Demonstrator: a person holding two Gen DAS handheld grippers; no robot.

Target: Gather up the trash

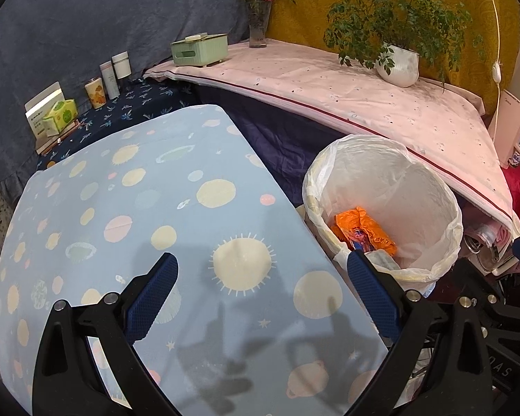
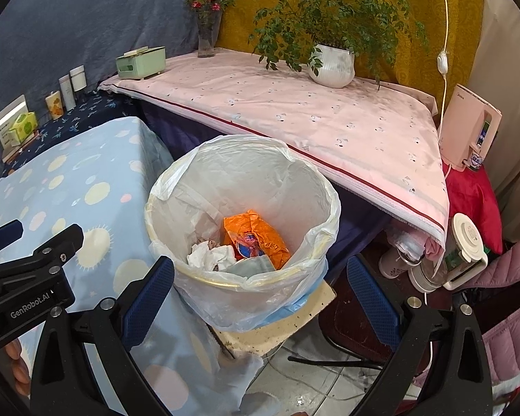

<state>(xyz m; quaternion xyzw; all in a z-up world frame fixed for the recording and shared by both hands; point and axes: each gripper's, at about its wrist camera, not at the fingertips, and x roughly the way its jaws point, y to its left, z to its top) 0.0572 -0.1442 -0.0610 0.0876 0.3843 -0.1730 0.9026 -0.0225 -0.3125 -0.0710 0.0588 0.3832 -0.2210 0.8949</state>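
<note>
A round trash bin (image 2: 156, 208) lined with a clear plastic bag stands beside the blue planet-print table (image 1: 156, 215). Inside lie an orange wrapper (image 2: 256, 235), crumpled white tissue (image 2: 211, 254) and a grey scrap. The bin (image 1: 454, 215) and wrapper (image 1: 364, 230) also show in the left wrist view. My left gripper (image 1: 261, 270) is open and empty above the table, left of the bin. My right gripper (image 2: 260, 274) is open and empty, just in front of the bin's near rim. The left gripper's body (image 2: 34, 260) shows at the left of the right wrist view.
A pink-covered table (image 2: 329, 114) stands behind the bin with a potted plant (image 2: 332, 62), a flower vase (image 2: 206, 34) and a green tissue box (image 2: 140, 62). Cups and boxes (image 1: 97, 83) line the far left. An appliance (image 2: 471, 128), a kettle (image 2: 464, 242) and a stool (image 2: 315, 298) are to the right.
</note>
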